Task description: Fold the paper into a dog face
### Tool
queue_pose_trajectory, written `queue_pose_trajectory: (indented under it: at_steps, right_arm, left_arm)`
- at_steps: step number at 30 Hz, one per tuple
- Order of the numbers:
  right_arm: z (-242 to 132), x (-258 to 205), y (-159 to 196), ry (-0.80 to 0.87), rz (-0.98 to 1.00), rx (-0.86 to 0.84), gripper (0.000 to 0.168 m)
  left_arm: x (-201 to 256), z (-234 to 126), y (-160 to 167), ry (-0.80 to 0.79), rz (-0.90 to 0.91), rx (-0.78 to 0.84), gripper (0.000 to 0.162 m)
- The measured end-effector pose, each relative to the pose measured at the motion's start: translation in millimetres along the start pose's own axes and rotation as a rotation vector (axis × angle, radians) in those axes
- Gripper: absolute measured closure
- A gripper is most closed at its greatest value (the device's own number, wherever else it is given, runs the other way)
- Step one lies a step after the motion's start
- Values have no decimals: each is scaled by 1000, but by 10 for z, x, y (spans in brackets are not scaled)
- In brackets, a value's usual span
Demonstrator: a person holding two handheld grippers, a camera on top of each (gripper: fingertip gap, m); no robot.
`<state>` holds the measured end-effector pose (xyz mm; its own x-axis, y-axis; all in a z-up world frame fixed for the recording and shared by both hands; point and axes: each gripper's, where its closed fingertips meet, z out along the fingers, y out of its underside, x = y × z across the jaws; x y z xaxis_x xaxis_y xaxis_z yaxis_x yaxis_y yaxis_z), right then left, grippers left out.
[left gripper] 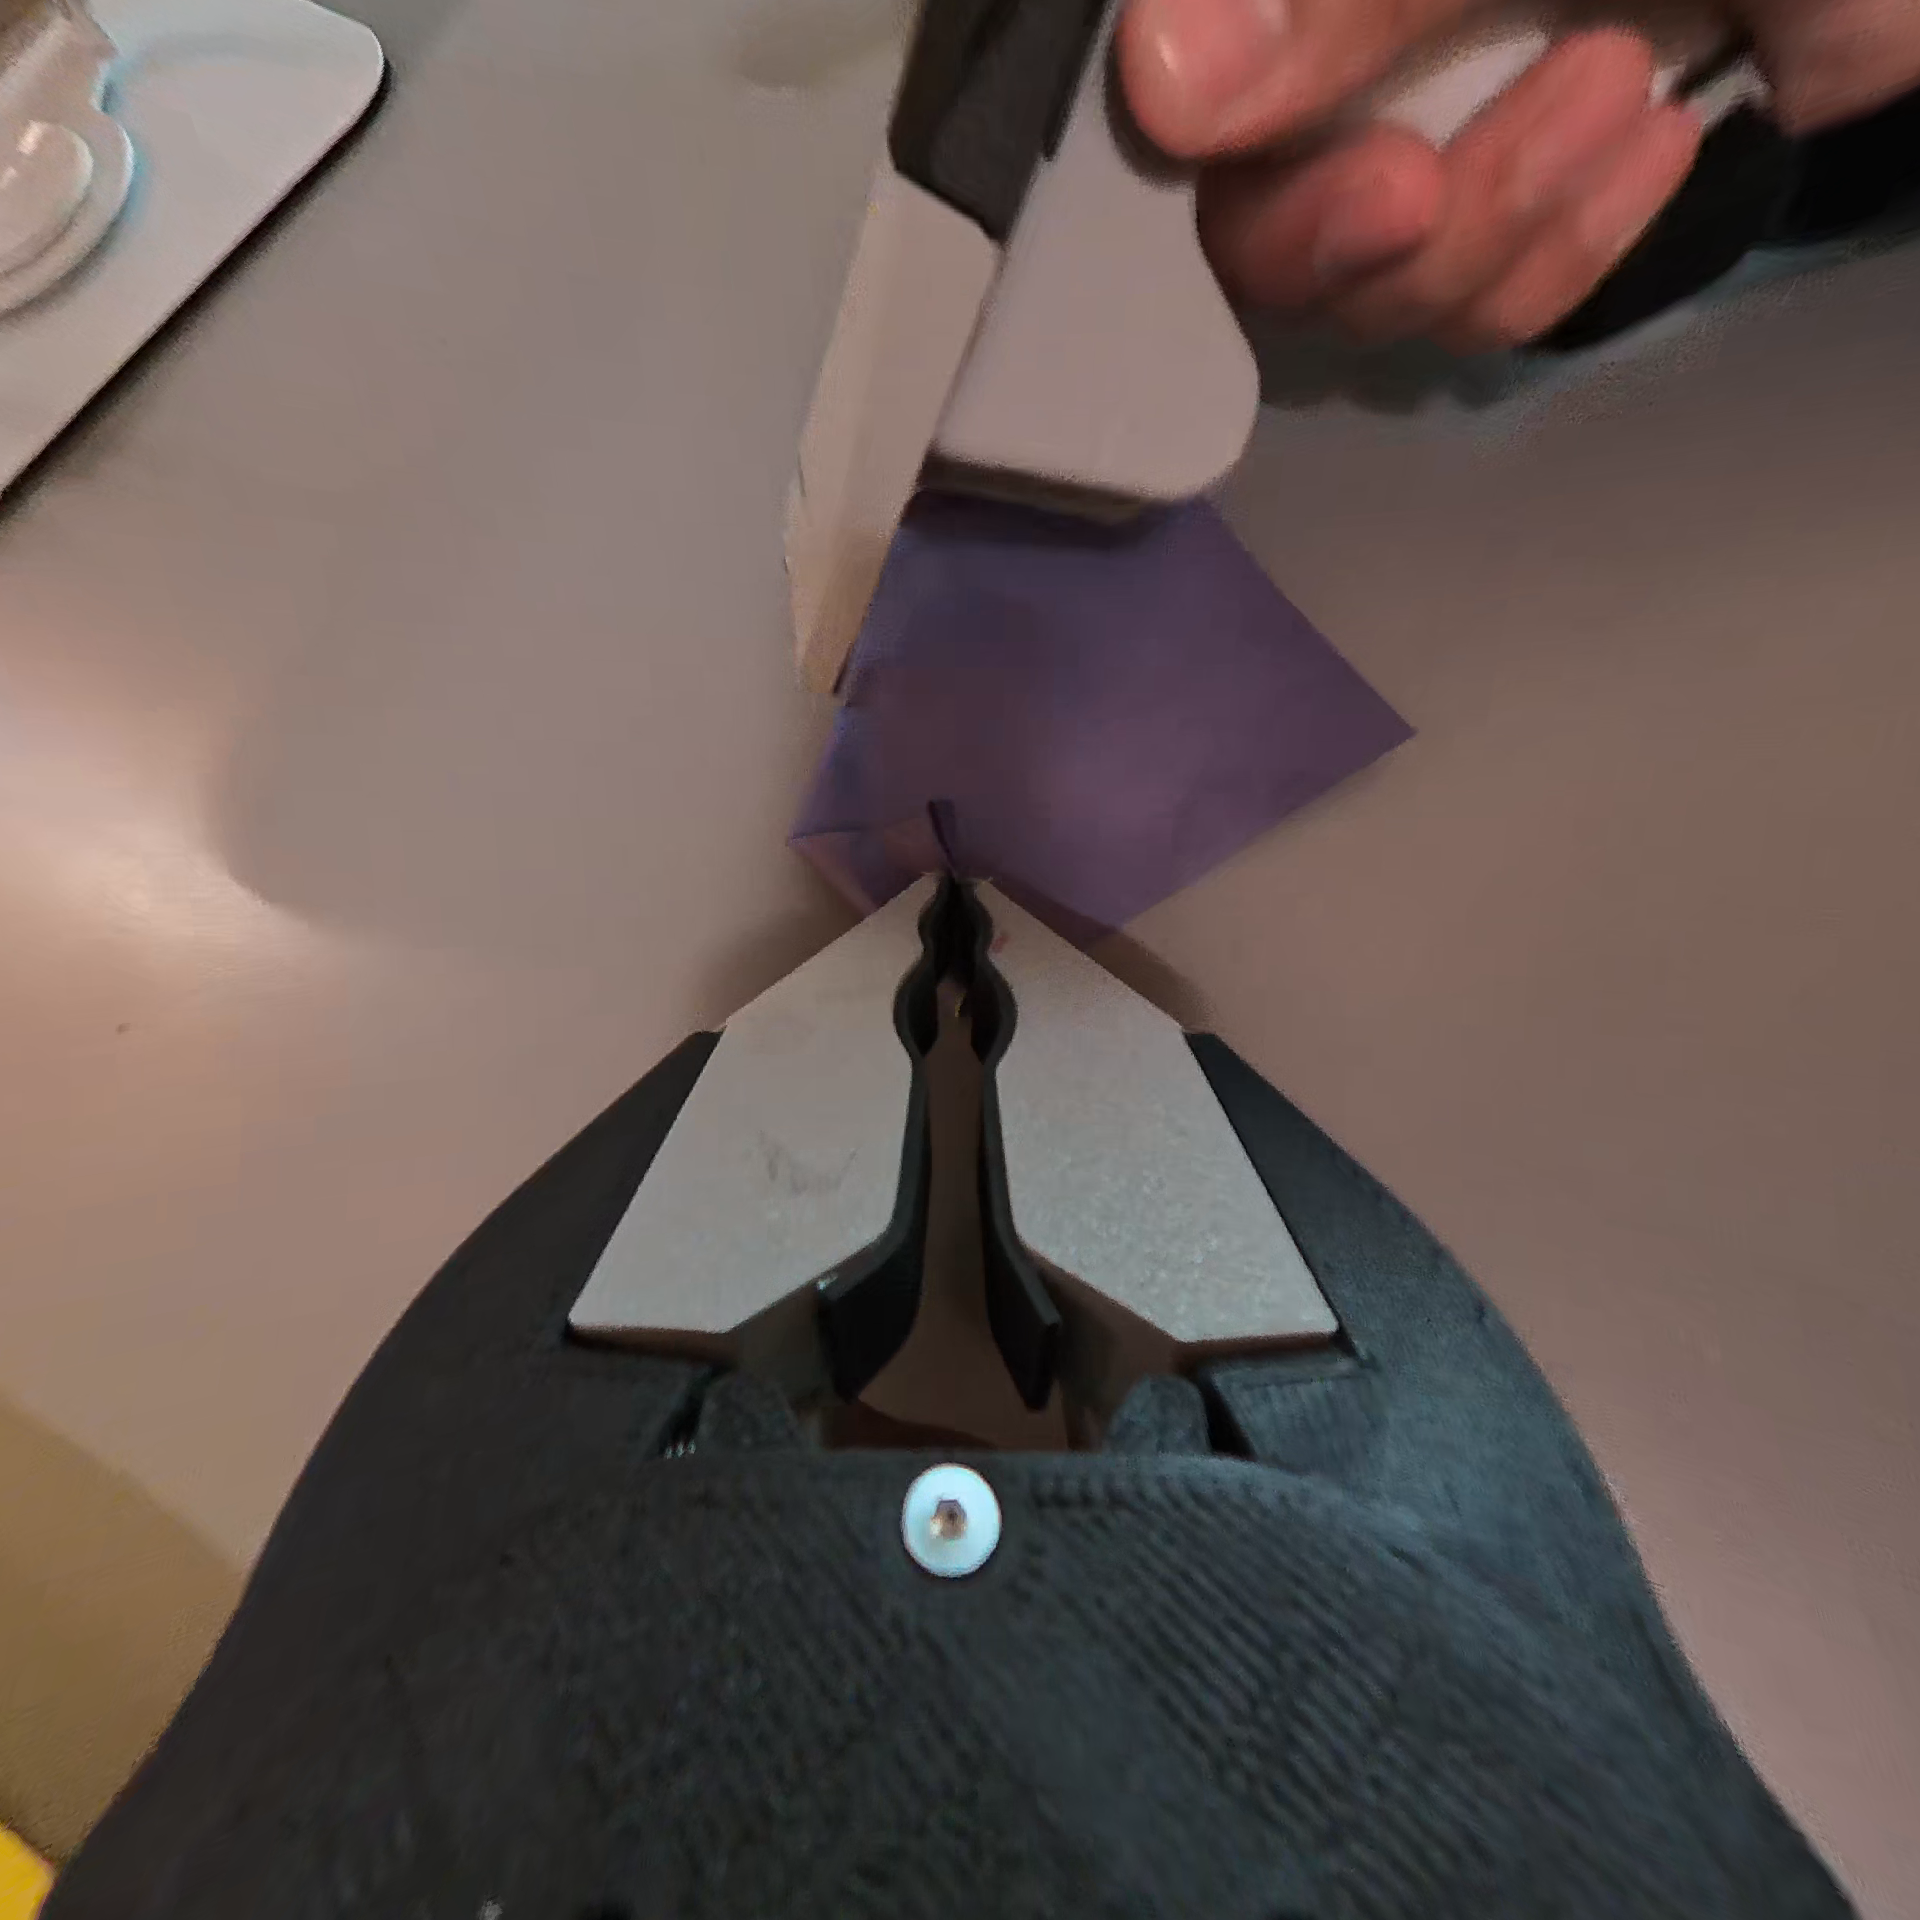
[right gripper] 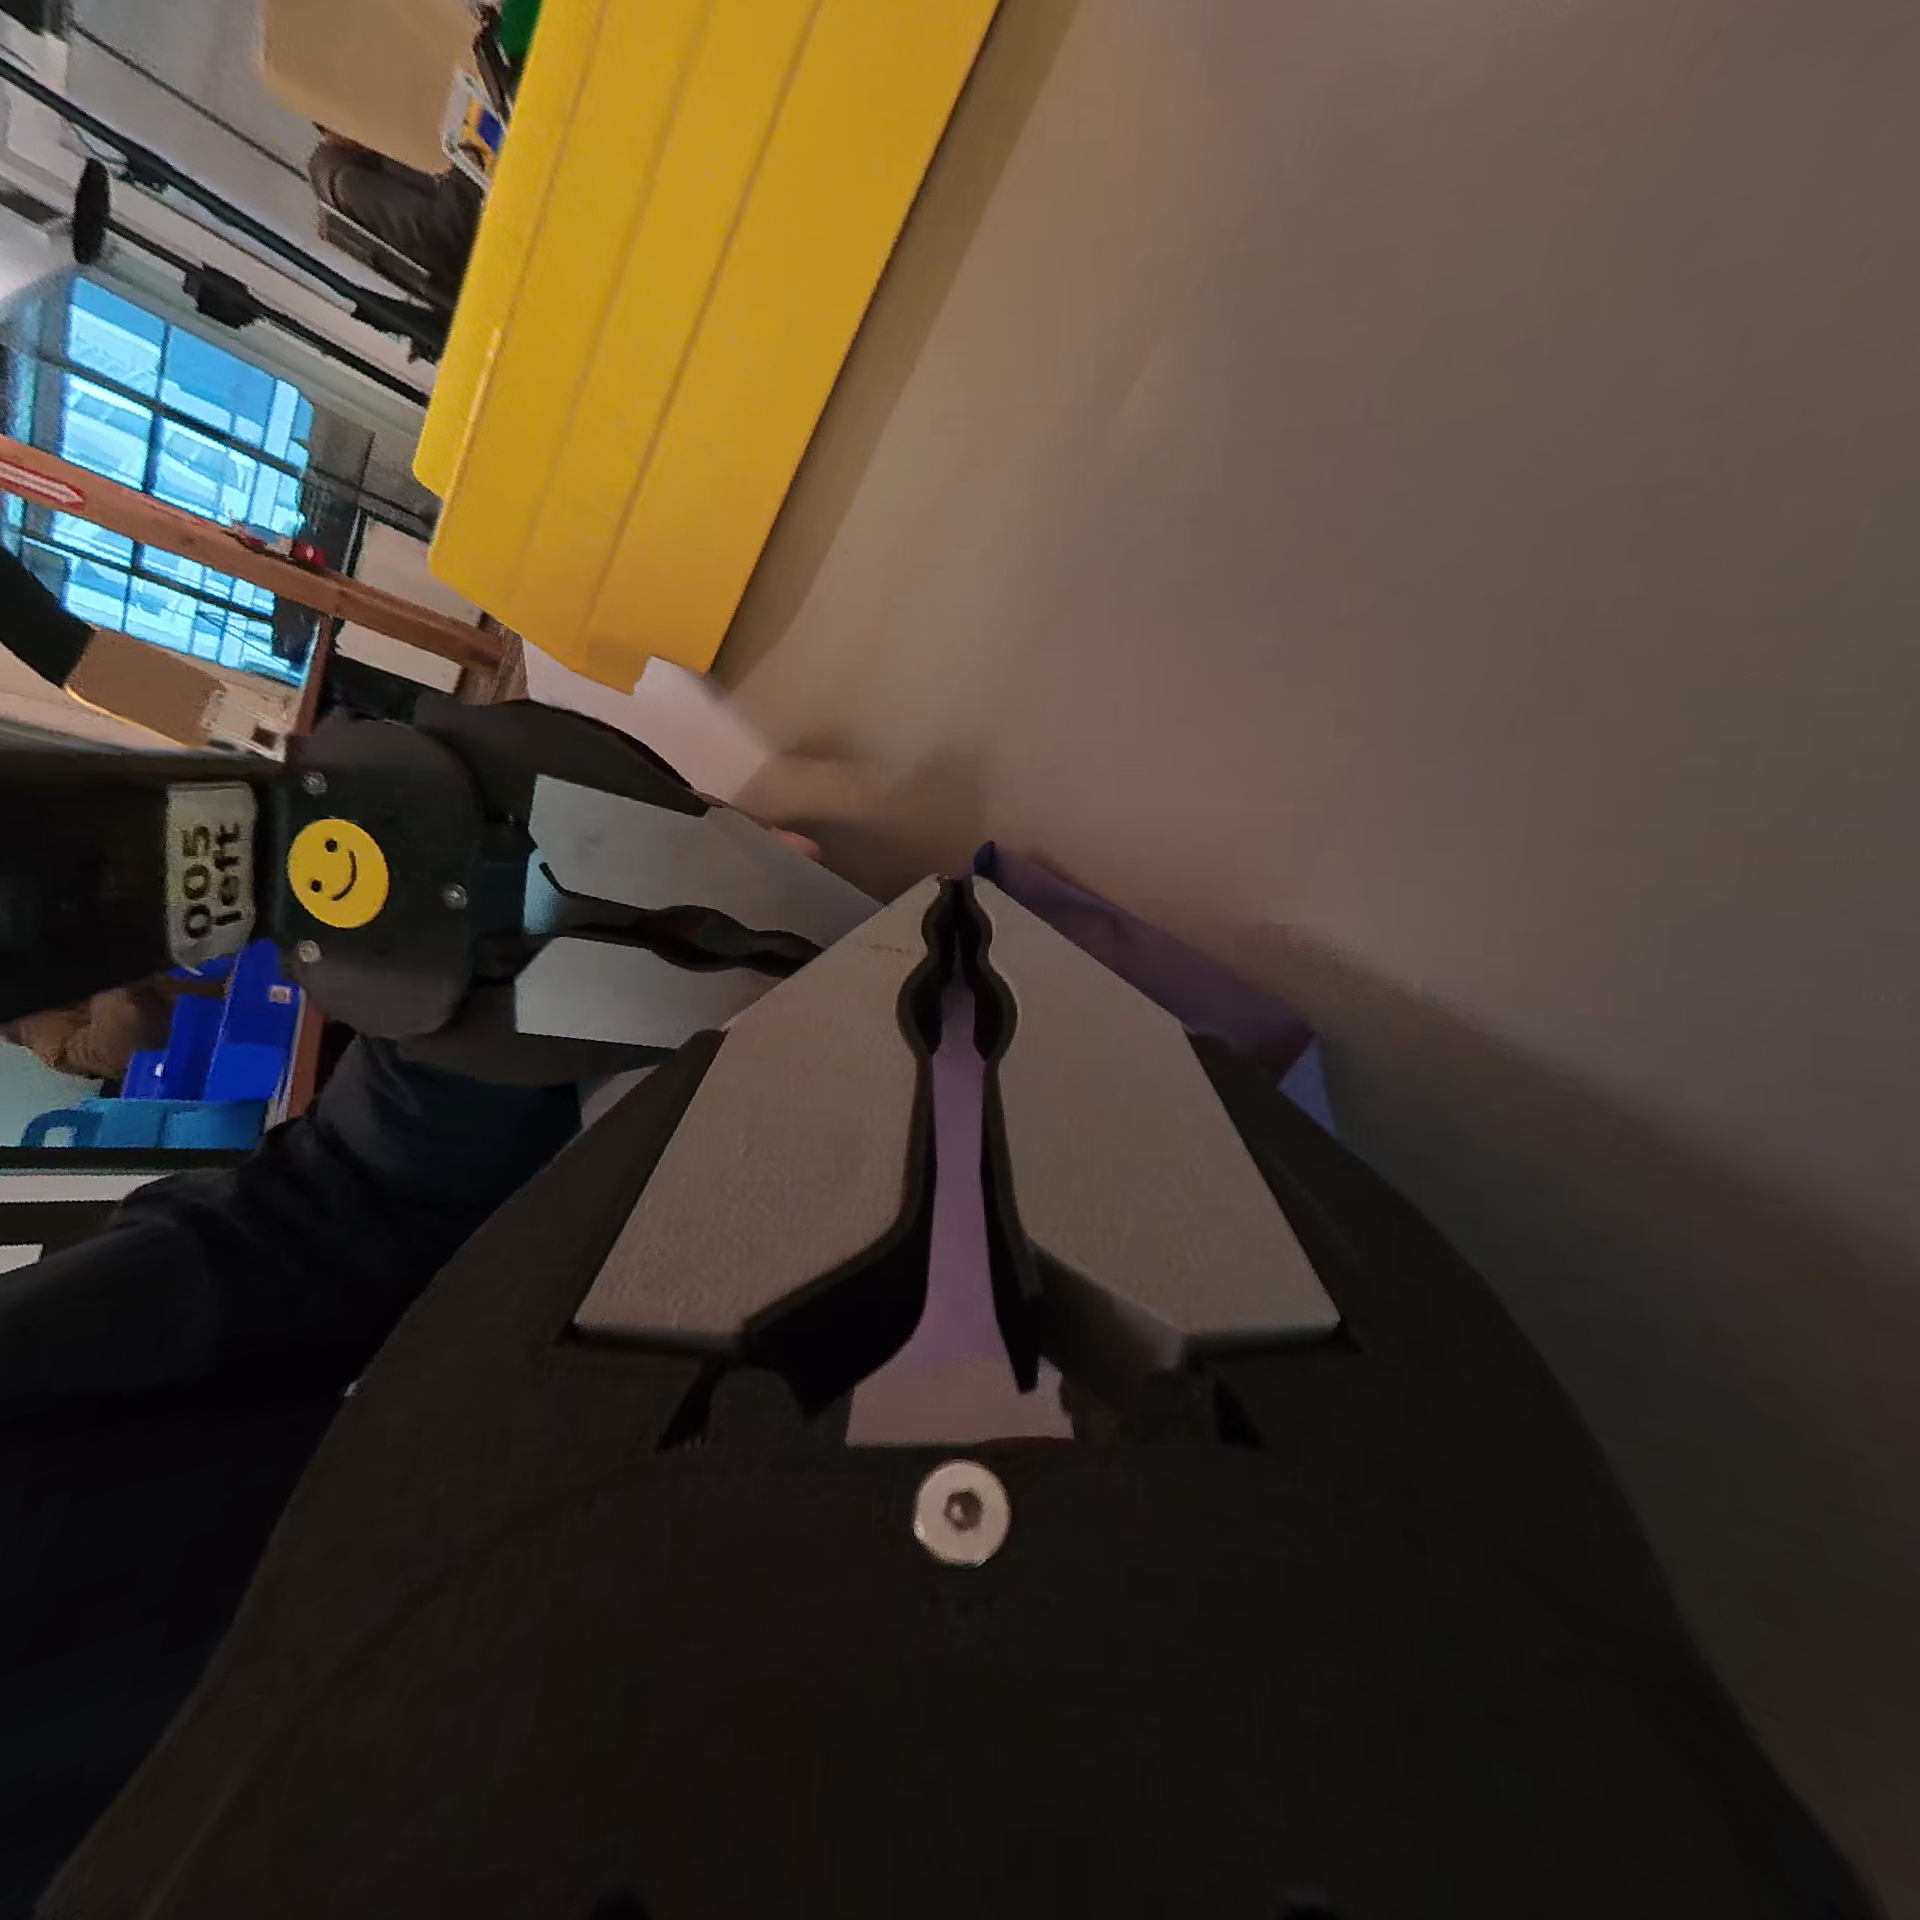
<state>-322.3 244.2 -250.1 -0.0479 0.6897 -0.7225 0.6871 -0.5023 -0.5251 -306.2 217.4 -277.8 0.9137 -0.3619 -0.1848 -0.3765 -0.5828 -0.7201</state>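
Note:
A purple paper (left gripper: 1122,727) lies folded on the beige table (left gripper: 416,727). My left gripper (left gripper: 951,883) is shut, its tips pinching a small raised fold at the paper's near corner. My right gripper (left gripper: 831,644), held by a hand (left gripper: 1351,187), comes in from the far side, lies tilted on the paper and covers its far part. In the right wrist view my right gripper (right gripper: 961,883) is shut, with the paper (right gripper: 1143,935) under and beside it. The left gripper (right gripper: 821,940) shows there at the left, tips close to the right's.
A white tray (left gripper: 229,208) with a clear plastic item (left gripper: 42,177) sits at the far left. A yellow bin (right gripper: 707,312) stands on the table behind the left gripper. Blue bins (right gripper: 208,1039) and shelving are off the table. There is about 4 cm between the tips of the two grippers.

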Motion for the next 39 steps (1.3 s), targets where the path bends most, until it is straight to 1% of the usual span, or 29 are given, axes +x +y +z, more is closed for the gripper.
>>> queue_pose_trajectory:
  at_steps: [1,4,7,11,15,18,24,28,35,39]
  right_arm:
    - [-34,-1,-11,-1,-2,-1,168]
    - [-77,8,1,-22,10,-16,168]
    - [-61,54,33,-19,18,-36,168]
    - [36,-76,14,-48,-23,-44,168]
    - [203,-29,67,70,-117,-106,168]
    - [276,-26,82,120,-169,-124,168]
    - [286,11,76,179,-217,-134,168]
    - [330,29,147,188,-238,-166,162]
    - [317,30,176,192,-261,-187,163]
    - [314,34,189,225,-311,-201,164]
  left_arm:
    - [1,-1,-1,-18,36,1,162]
    - [4,-3,-3,-74,158,8,162]
    - [5,-4,-3,-101,208,11,162]
    - [13,-9,-1,-91,217,15,162]
    - [15,-9,-1,-94,224,16,162]
    - [16,-10,-2,-100,234,16,162]
    - [20,-10,-4,-110,246,16,162]
    - [22,-8,-5,-112,248,16,162]
    - [43,-11,-4,-101,259,22,162]
    - [58,-14,4,-107,270,23,162]
